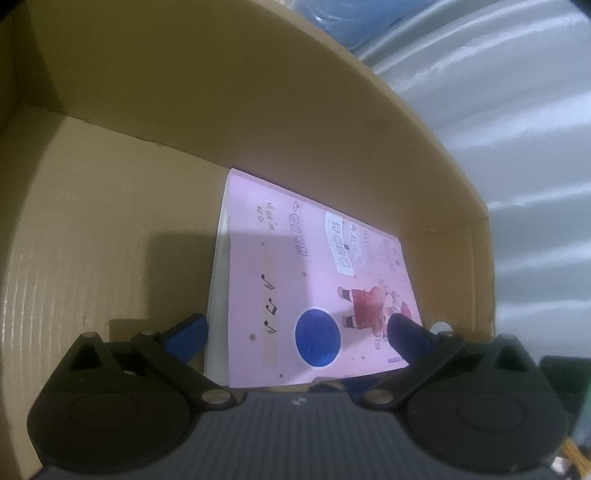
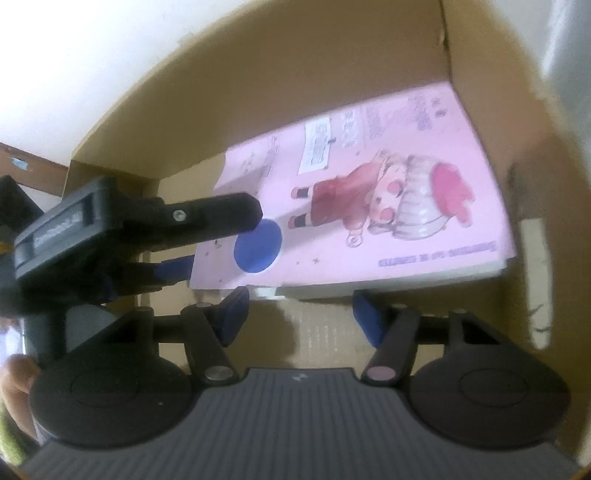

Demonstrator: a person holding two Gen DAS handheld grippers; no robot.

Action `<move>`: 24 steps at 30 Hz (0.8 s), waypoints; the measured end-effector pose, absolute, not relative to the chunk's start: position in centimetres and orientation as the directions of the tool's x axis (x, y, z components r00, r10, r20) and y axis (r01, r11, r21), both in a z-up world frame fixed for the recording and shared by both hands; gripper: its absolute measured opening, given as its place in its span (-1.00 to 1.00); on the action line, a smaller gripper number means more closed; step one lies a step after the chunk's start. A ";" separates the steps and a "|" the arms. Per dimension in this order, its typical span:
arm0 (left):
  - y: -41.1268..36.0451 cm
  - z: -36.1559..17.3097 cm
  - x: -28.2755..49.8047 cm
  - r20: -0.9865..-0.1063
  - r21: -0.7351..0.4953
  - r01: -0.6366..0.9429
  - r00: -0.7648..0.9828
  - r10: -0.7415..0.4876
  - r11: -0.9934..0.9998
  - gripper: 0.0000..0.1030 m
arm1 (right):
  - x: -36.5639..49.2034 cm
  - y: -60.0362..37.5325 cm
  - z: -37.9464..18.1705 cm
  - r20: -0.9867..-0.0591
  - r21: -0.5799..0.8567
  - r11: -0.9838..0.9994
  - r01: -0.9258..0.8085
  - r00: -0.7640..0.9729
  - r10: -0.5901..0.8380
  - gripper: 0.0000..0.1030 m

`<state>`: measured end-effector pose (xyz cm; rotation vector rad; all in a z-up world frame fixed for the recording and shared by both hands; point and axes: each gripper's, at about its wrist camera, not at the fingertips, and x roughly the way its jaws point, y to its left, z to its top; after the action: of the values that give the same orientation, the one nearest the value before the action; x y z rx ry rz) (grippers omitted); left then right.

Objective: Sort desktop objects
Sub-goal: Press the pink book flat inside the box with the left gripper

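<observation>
A pink book (image 1: 306, 280) with a cartoon girl and a blue round sticker lies inside a brown cardboard box (image 1: 110, 229). My left gripper (image 1: 299, 332) is open, one blue fingertip (image 1: 188, 336) beside the book's edge and the other over its cover. In the right wrist view the book (image 2: 369, 206) lies against the box's right wall (image 2: 517, 110). My right gripper (image 2: 295, 317) is open and empty, just short of the book's near edge. The left gripper (image 2: 221, 236) reaches in from the left, one finger above the cover and one below it.
Crinkled white plastic sheeting (image 1: 517, 110) lies beyond the box's right wall. Something blue (image 1: 354, 18) shows above the box's far rim. A white wall (image 2: 92, 55) rises behind the box. Bare cardboard floor (image 2: 325, 332) lies under my right gripper.
</observation>
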<state>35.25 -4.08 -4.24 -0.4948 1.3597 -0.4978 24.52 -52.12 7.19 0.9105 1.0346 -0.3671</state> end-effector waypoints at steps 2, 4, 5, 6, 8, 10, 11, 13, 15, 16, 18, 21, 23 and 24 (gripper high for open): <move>-4.1 -4.1 34.8 -0.794 -0.589 0.061 0.145 -0.590 0.806 1.00 | 23.7 -51.7 8.4 -0.853 0.471 0.609 0.638 0.507 0.128 0.33; -4.1 -3.8 34.4 -0.798 -0.580 0.073 0.149 -0.584 0.811 1.00 | 22.5 -51.1 9.7 -0.846 0.474 0.615 0.631 0.519 0.119 0.39; -4.0 -3.8 34.1 -0.798 -0.579 0.076 0.150 -0.584 0.812 1.00 | 22.1 -50.8 10.4 -0.844 0.472 0.623 0.624 0.525 0.113 0.41; -3.9 -3.7 33.8 -0.797 -0.580 0.077 0.153 -0.584 0.811 1.00 | 22.0 -50.4 11.4 -0.841 0.468 0.633 0.616 0.531 0.105 0.45; -3.5 -3.3 33.3 -0.794 -0.582 0.073 0.161 -0.586 0.810 1.00 | 21.1 -52.4 11.7 -0.837 0.460 0.647 0.608 0.541 0.087 0.48; -3.3 -2.8 33.5 -0.790 -0.586 0.068 0.174 -0.588 0.808 1.00 | 19.6 -52.7 11.2 -0.820 0.466 0.662 0.587 0.568 0.074 0.49; -3.1 -2.4 33.0 -0.786 -0.589 0.073 0.182 -0.591 0.805 1.00 | 19.7 -52.5 10.9 -0.804 0.481 0.665 0.571 0.589 0.076 0.50; -2.7 -1.8 32.4 -0.782 -0.587 0.082 0.199 -0.590 0.806 1.00 | 19.1 -51.8 10.3 -0.770 0.509 0.666 0.545 0.634 0.070 0.52; -2.6 -1.0 31.9 -0.779 -0.584 0.080 0.224 -0.586 0.808 1.00 | 19.0 -50.0 9.7 -0.731 0.528 0.679 0.511 0.680 0.057 0.60; -2.5 -0.5 31.5 -0.774 -0.588 0.078 0.236 -0.587 0.805 1.00 | 19.1 -49.4 9.8 -0.711 0.534 0.685 0.496 0.702 0.047 0.61; -1.9 0.9 30.9 -0.763 -0.596 0.070 0.259 -0.592 0.800 1.00 | 17.4 -48.4 11.0 -0.671 0.546 0.698 0.464 0.740 0.033 0.62; -2.5 2.1 30.2 -0.737 -0.614 0.070 0.306 -0.602 0.787 1.00 | 14.8 -46.6 12.1 -0.603 0.555 0.719 0.419 0.797 0.001 0.64; -1.7 3.6 28.7 -0.719 -0.619 0.092 0.336 -0.609 0.780 1.00 | 13.2 -45.5 12.6 -0.566 0.553 0.733 0.395 0.825 -0.018 0.64; -1.8 4.1 27.8 -0.708 -0.620 0.106 0.352 -0.613 0.777 1.00 | 12.2 -44.8 12.9 -0.543 0.552 0.740 0.384 0.839 -0.031 0.67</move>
<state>27.77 -1.81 4.09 -0.5238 1.1240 -0.4935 12.17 -44.84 12.85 0.7076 0.5367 -0.2398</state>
